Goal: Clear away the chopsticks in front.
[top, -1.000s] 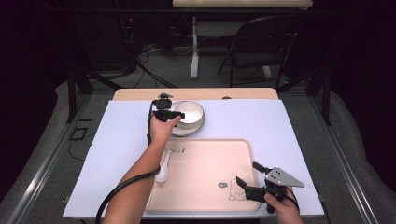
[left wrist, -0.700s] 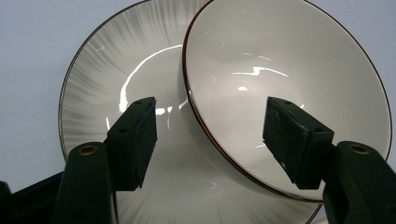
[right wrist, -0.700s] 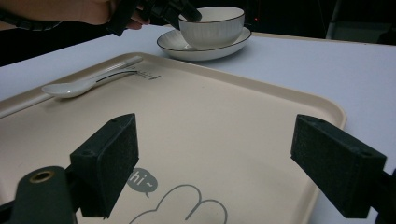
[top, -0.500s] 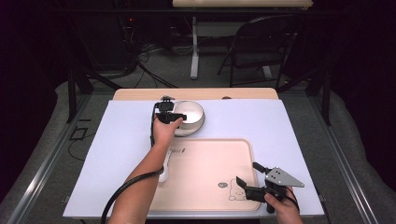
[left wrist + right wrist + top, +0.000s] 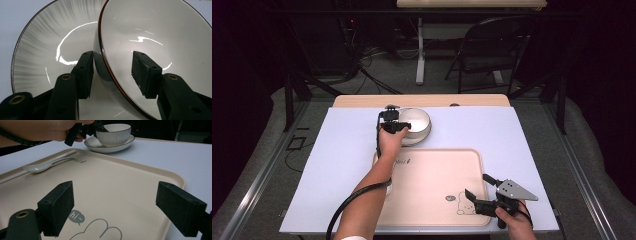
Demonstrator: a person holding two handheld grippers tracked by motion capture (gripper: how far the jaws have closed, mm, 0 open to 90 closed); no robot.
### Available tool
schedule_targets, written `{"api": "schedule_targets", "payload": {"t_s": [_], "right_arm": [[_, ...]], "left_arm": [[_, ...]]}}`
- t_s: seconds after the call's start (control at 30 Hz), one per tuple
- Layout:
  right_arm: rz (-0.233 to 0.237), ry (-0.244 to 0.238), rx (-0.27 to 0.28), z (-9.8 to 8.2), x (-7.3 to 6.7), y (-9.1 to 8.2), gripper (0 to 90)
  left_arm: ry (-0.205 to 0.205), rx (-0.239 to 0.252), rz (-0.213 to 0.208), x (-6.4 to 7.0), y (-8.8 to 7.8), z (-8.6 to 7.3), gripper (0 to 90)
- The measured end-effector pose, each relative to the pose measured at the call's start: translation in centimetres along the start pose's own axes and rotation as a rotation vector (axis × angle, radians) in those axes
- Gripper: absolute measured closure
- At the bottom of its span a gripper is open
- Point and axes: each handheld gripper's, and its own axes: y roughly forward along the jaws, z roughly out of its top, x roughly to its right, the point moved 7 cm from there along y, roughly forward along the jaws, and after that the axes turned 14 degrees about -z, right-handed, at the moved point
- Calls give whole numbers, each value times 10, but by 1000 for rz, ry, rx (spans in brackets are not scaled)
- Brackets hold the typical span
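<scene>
Closest to the person, the right tool hangs low over the near right corner of the beige tray, held in the right hand. Its jaws are spread wide with nothing between them; in the right gripper view they frame bare tray surface and a printed cartoon figure with a small "hi~" speech bubble. The grey three-cornered plate sits on top of it.

The tray lies on a pale sheet covering the tabletop. Along the tray's left edge rests a white spoon, its bowl toward the person, partly hidden under the left forearm in the high view.

Farther out, the left hand reaches past the tray's far left corner with the left tool, its cable trailing back along the arm. Just beyond the tray, a white bowl with a dark rim stands in a white saucer on the sheet. The left tool's jaws are part-open and straddle the bowl's near wall: in the left gripper view one pad is outside, against or very close to the bowl's outer side above the ribbed saucer, and the other pad is inside the bowl, apart from its wall. The bowl looks tilted in that view, though the camera itself may be turned.

Beyond the tabletop are a dark floor, cables, a folding chair and another table's legs.
</scene>
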Motion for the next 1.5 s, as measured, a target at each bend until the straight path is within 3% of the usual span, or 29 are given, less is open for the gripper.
{"api": "schedule_targets", "payload": {"t_s": [0.53, 0.97, 1.5], "right_arm": [[3, 1, -1, 0, -1, 0, 143], [4, 2, 0, 0, -1, 0, 143], [5, 3, 0, 0, -1, 0, 143]], "left_arm": [[-45, 41, -17, -3, 4, 2, 641], [-57, 37, 3, -6, 1, 2, 766], [-89, 61, -24, -4, 2, 5, 803]]}}
